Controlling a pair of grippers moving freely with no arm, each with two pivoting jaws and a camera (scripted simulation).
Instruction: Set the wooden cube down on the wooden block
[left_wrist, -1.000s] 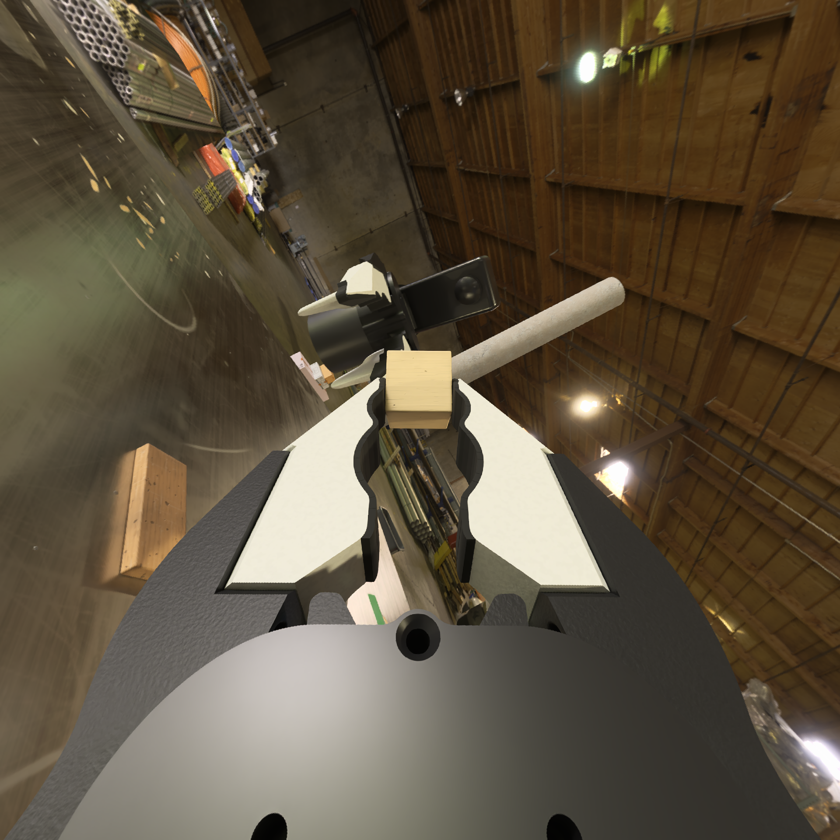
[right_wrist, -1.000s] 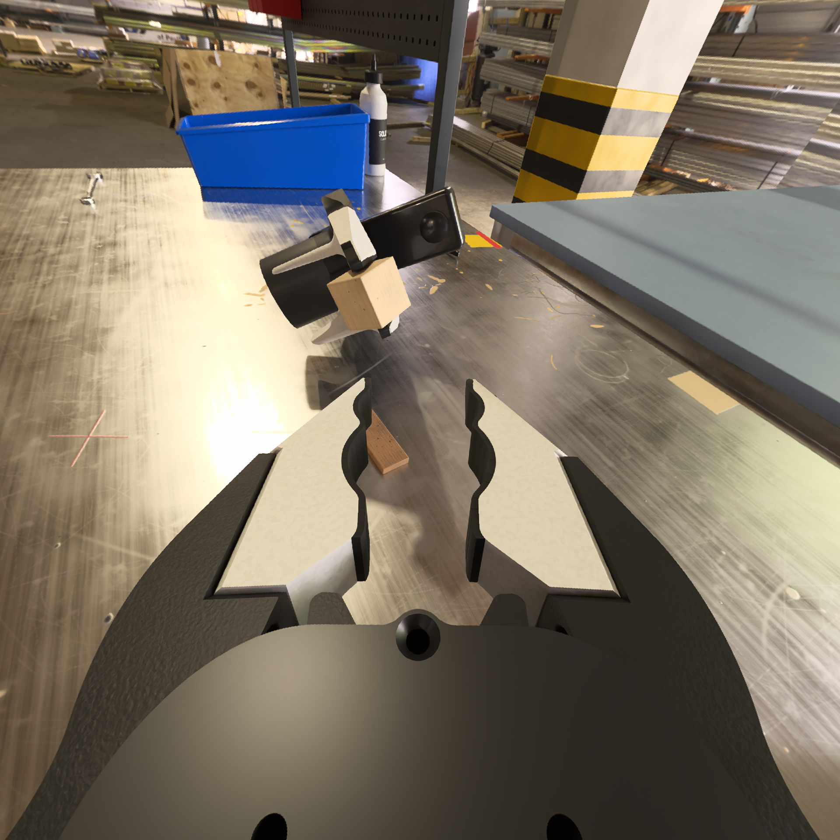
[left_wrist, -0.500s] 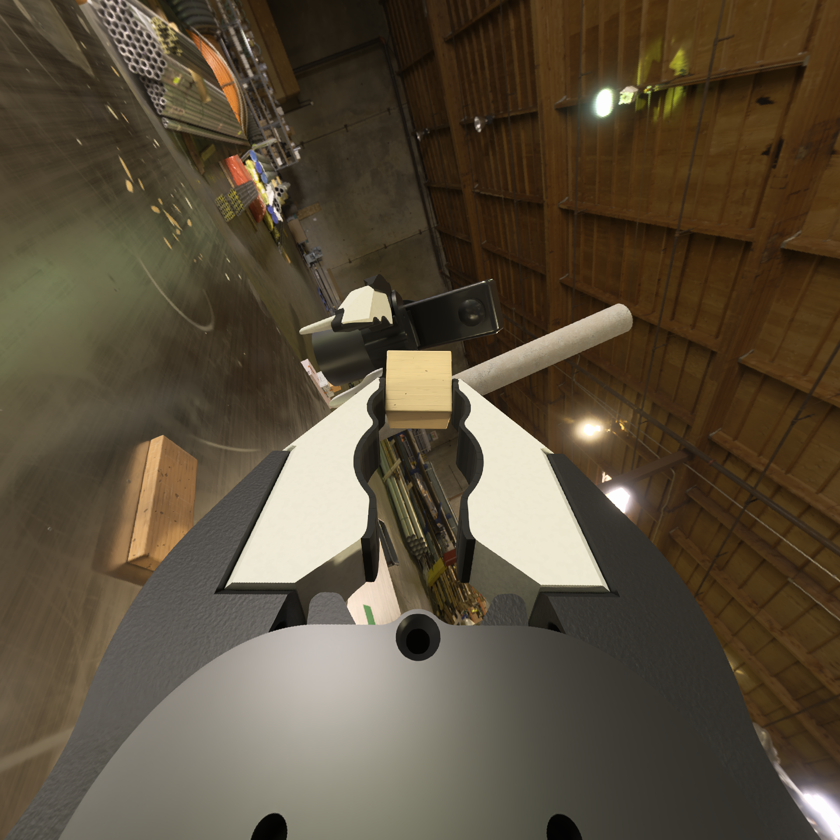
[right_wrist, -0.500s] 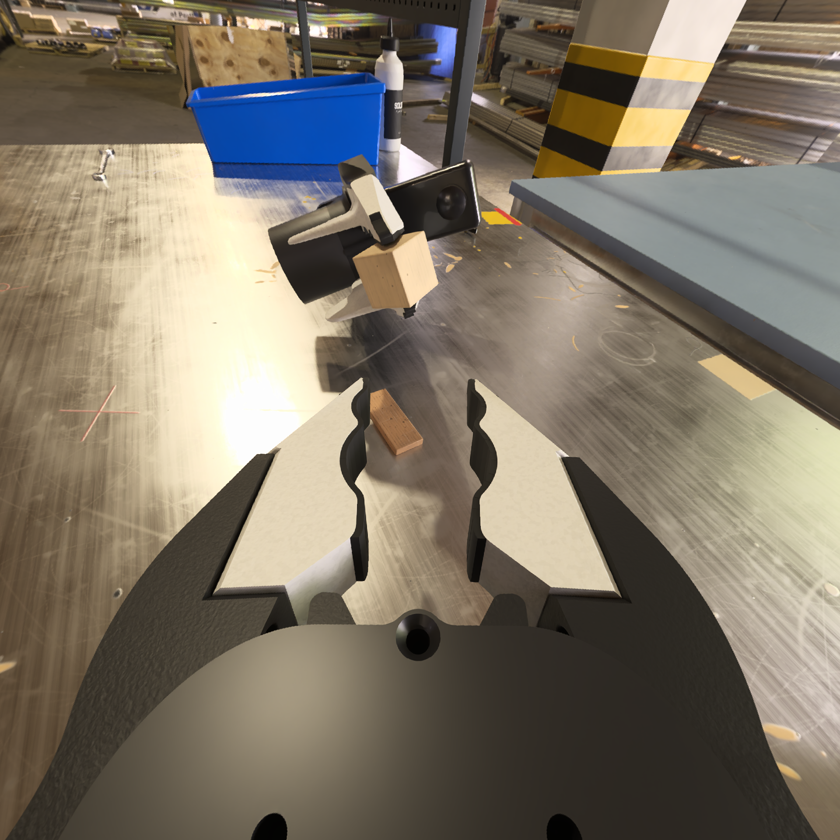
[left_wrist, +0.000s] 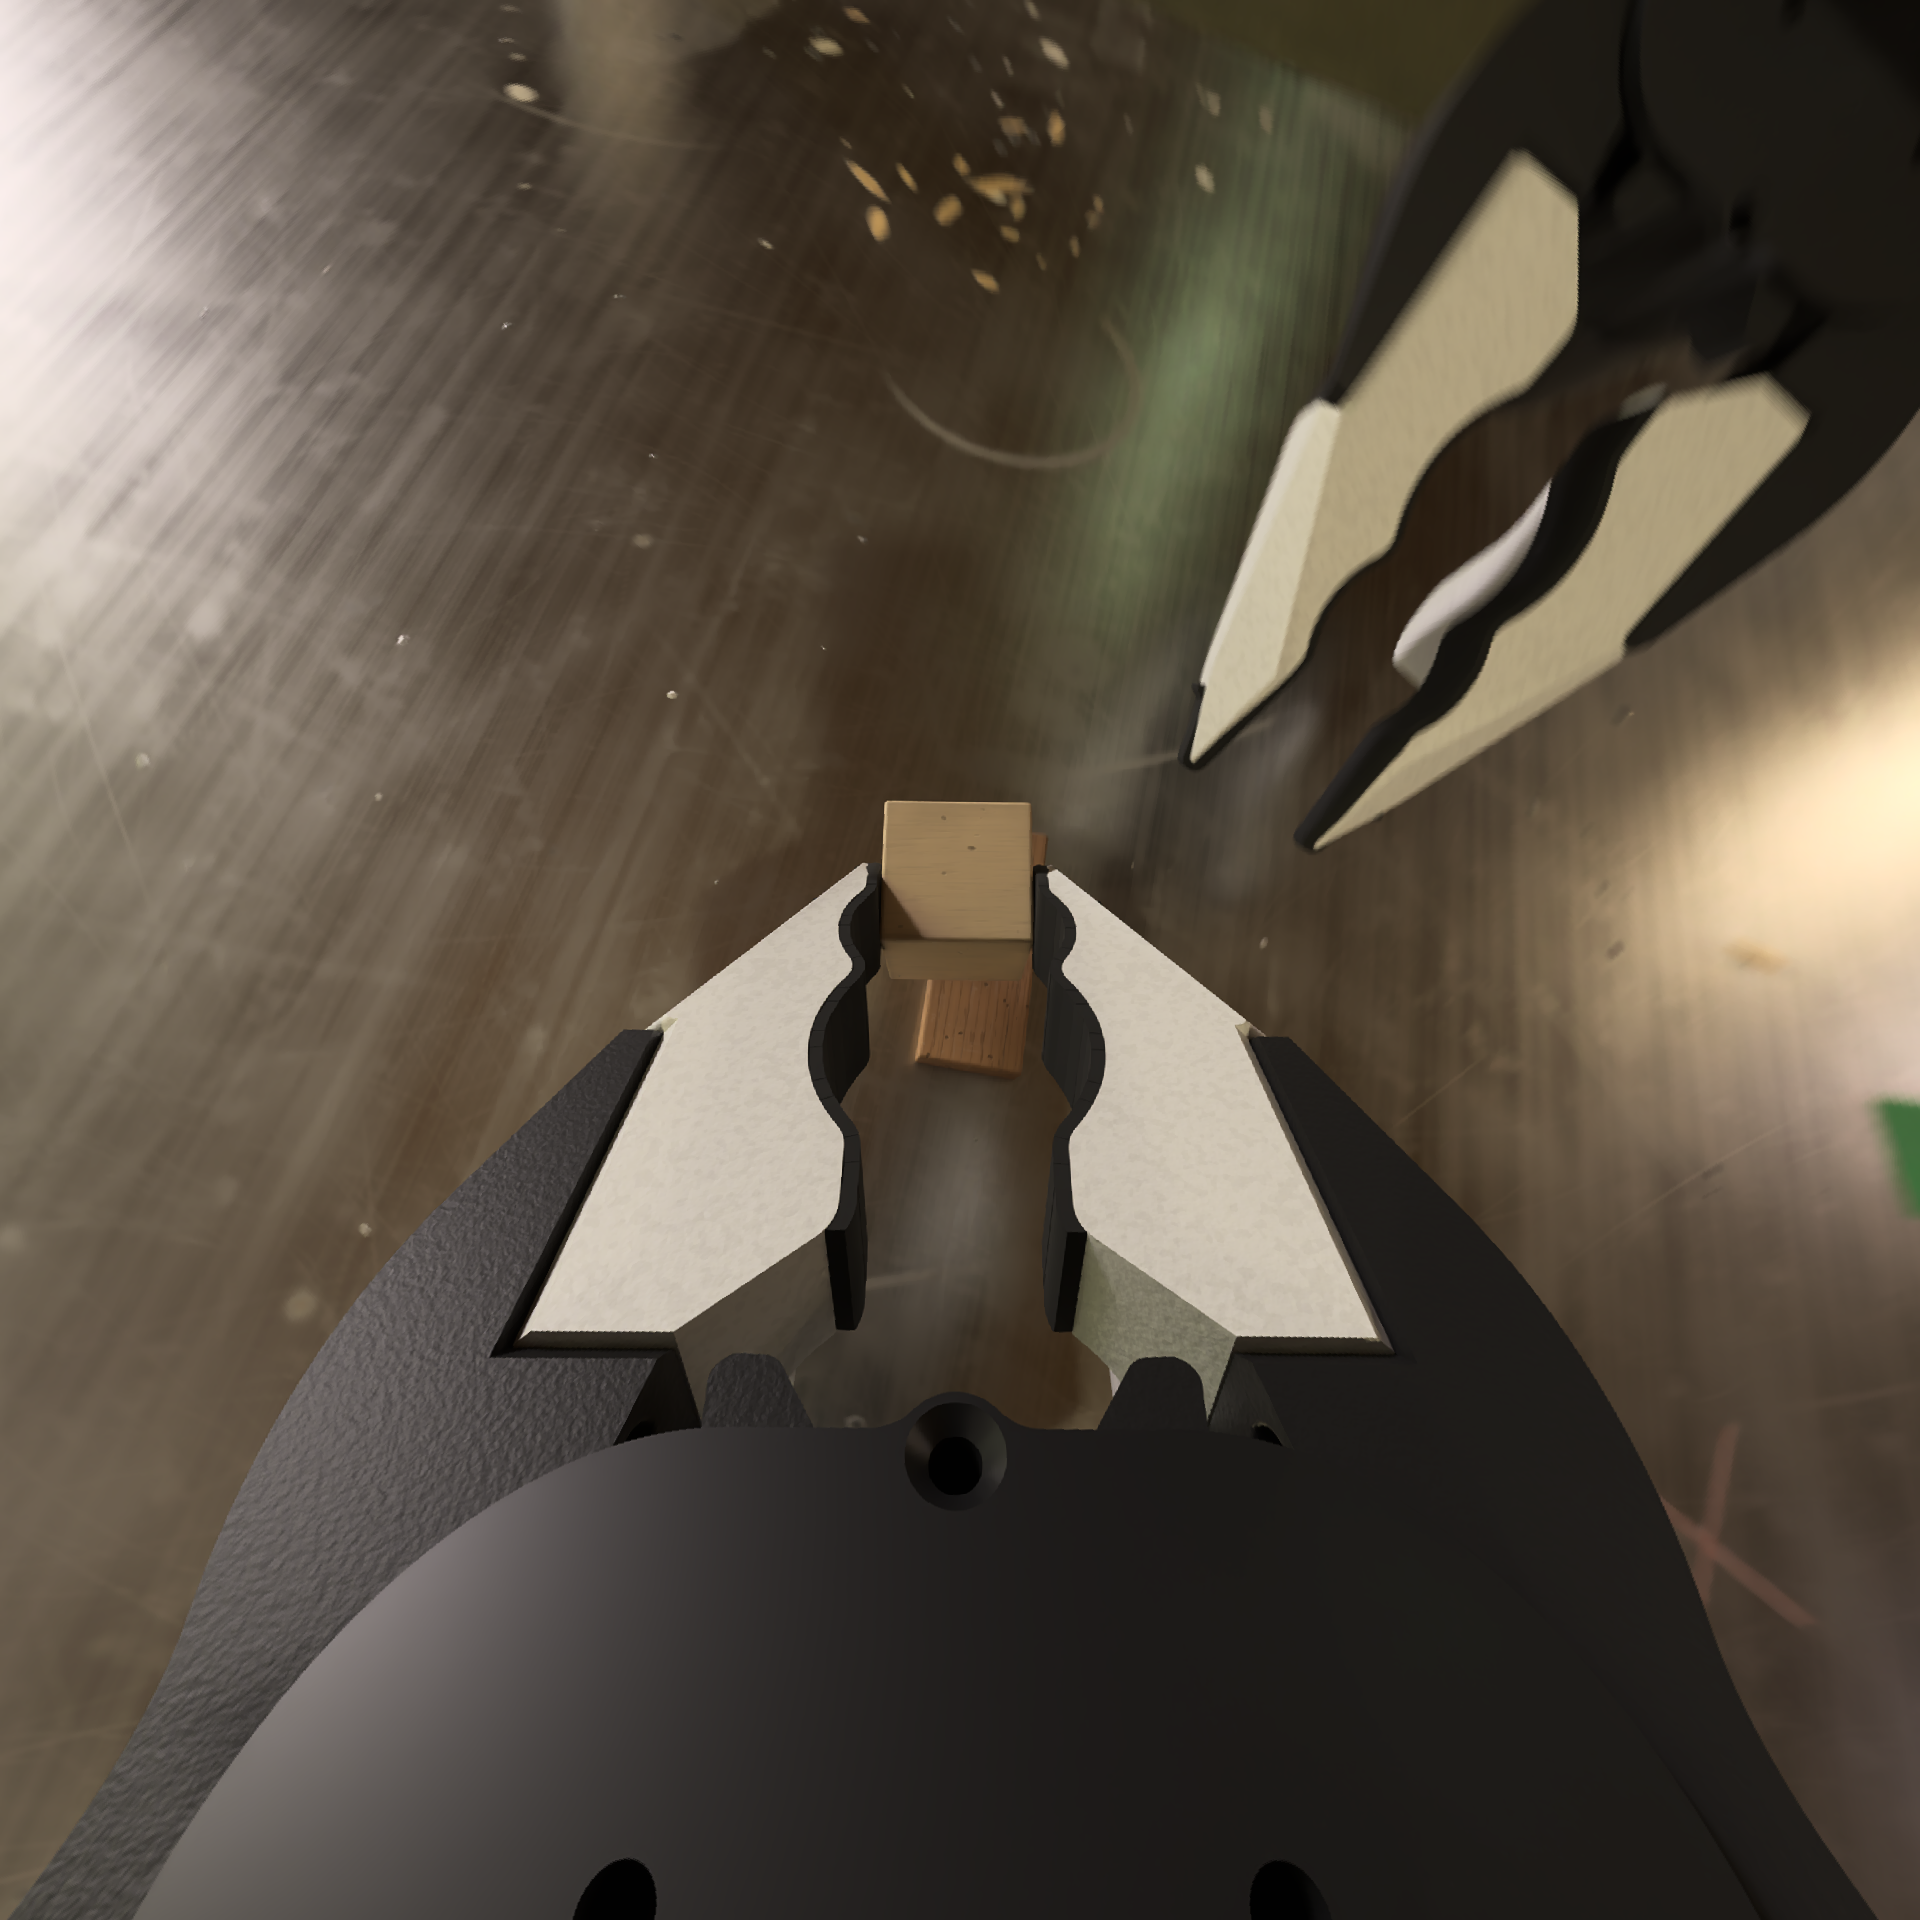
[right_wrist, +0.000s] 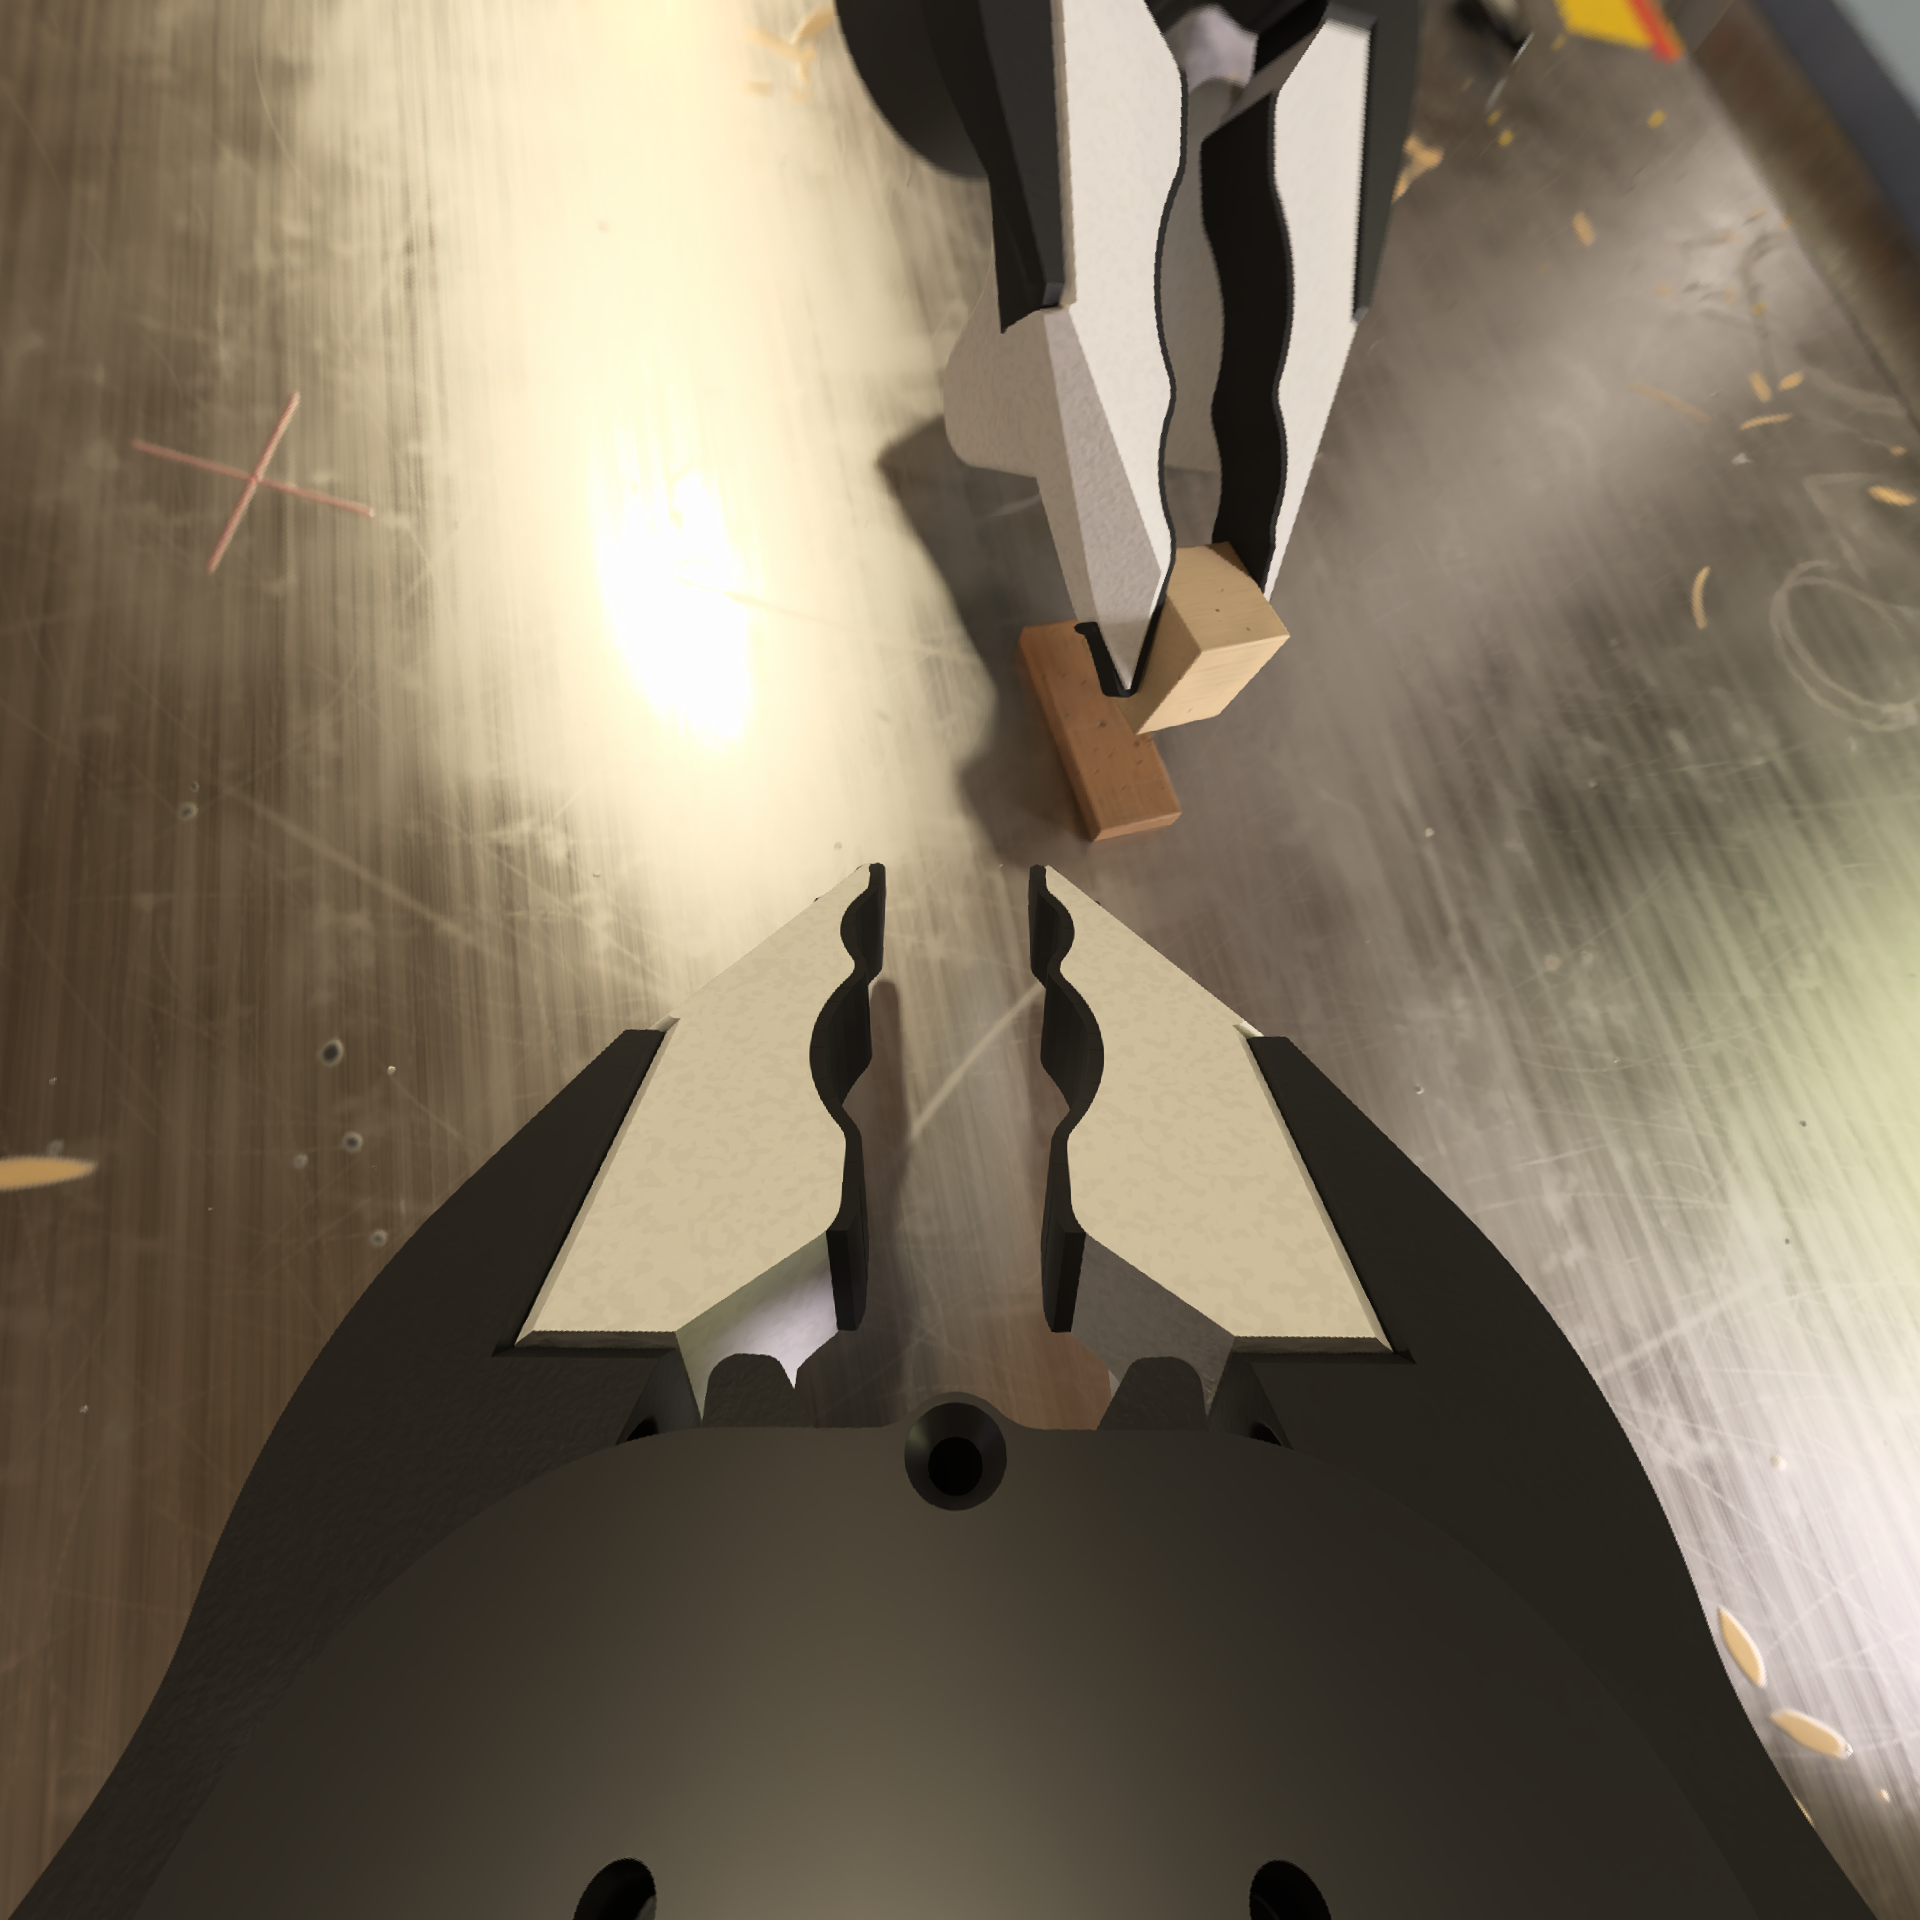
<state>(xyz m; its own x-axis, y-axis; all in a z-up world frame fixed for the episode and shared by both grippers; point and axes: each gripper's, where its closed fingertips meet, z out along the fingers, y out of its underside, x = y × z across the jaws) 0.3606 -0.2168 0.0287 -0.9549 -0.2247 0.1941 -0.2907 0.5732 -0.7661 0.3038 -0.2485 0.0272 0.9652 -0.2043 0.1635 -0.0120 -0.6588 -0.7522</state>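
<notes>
My left gripper (left_wrist: 956, 883) points down at the metal table and is shut on the pale wooden cube (left_wrist: 956, 883) at its fingertips. The darker, flat wooden block (left_wrist: 971, 1023) lies on the table right under the cube. In the right wrist view the left gripper (right_wrist: 1195, 634) comes down from above with the cube (right_wrist: 1216, 655) over the block's (right_wrist: 1112, 748) far right part, overhanging its right edge. I cannot tell whether the cube touches the block. My right gripper (right_wrist: 956, 878) is open and empty, just short of the block; it also shows in the left wrist view (left_wrist: 1252, 800).
The brushed metal table (right_wrist: 416, 831) carries scattered wood shavings (left_wrist: 956, 197). A red cross mark (right_wrist: 255, 483) lies to the left. A green tape piece (left_wrist: 1901, 1153) sits at the right edge. A grey-blue board's edge (right_wrist: 1907, 104) runs along the far right.
My left gripper has swung from level to pointing down and lowered the cube onto or just over the block. My right gripper has tilted down and moved closer to the block.
</notes>
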